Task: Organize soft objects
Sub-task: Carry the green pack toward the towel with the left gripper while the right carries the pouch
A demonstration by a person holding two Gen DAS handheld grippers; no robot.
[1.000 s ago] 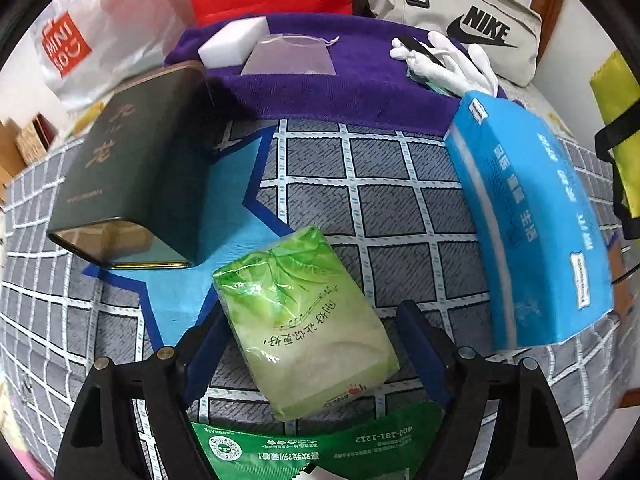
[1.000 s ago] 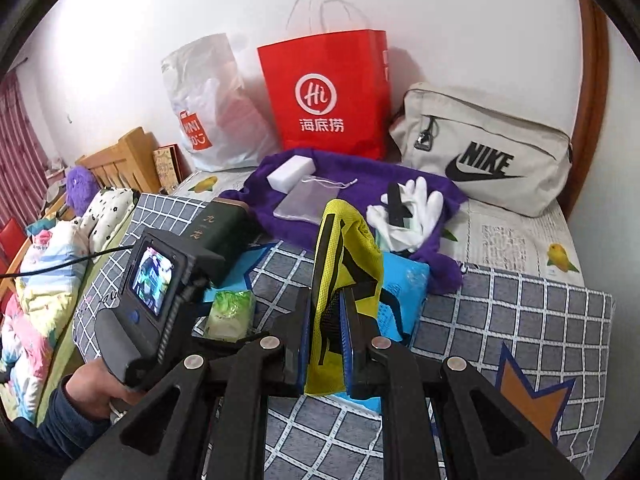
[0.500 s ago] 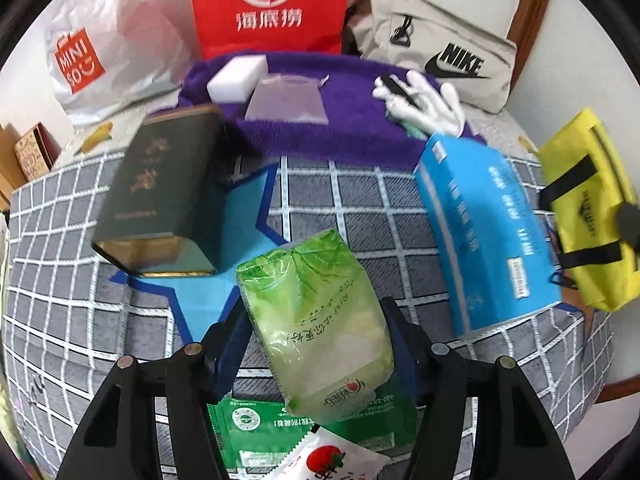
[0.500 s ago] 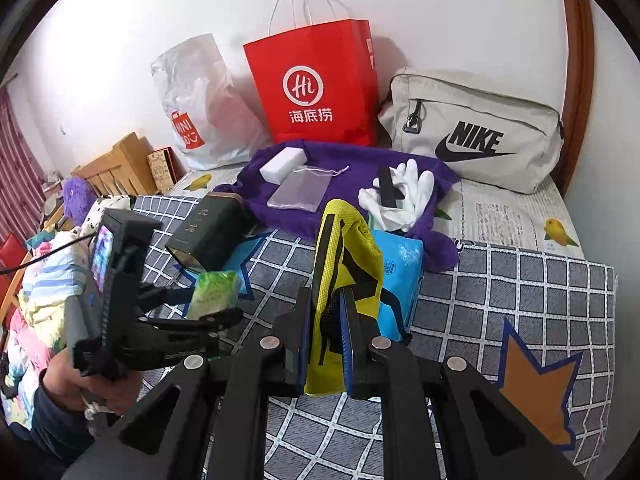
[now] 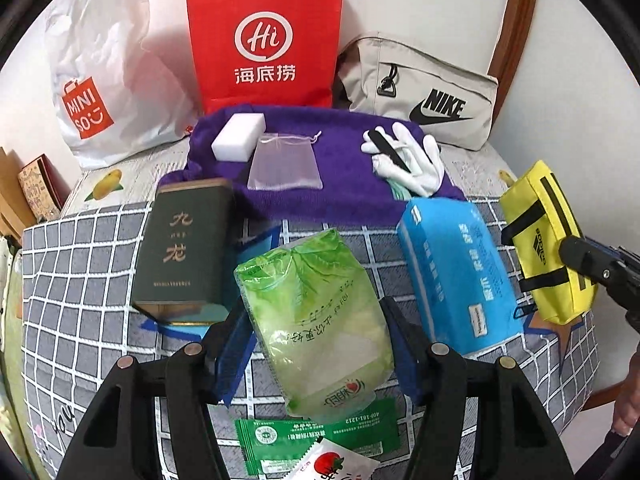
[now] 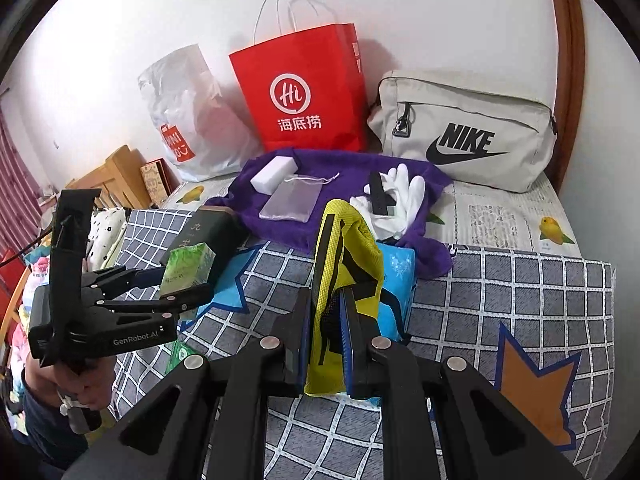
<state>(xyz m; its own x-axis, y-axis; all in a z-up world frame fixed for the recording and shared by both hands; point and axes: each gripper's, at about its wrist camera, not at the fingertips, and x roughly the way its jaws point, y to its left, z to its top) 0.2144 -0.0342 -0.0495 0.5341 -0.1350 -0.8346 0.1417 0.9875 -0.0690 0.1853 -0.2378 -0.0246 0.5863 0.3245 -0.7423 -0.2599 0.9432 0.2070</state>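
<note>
1. Tissue pack, green (image 5: 316,320): now pinched between the pads of the left tool (image 5: 318,340) and lifted clear of the checked bedspread (image 5: 80,280); a second ago it lay flat there with the jaws spread around it. It hangs near the dark green tin (image 5: 184,248).
2. Pouch, yellow (image 6: 344,280): unchanged, clamped in the right tool (image 6: 325,344), jaws pressed nearly together on its thin fabric, held above the blue tissue pack (image 6: 396,276).
3. Task reading: both tools are loaded, so a soft item is ready to carry to a bag or the purple towel (image 5: 344,160); which one is unclear.
4. Obscured: sachets (image 5: 320,436) below the left tool are cut off by the frame edge; the green pack's underside and the bags' interiors are hidden.
</note>
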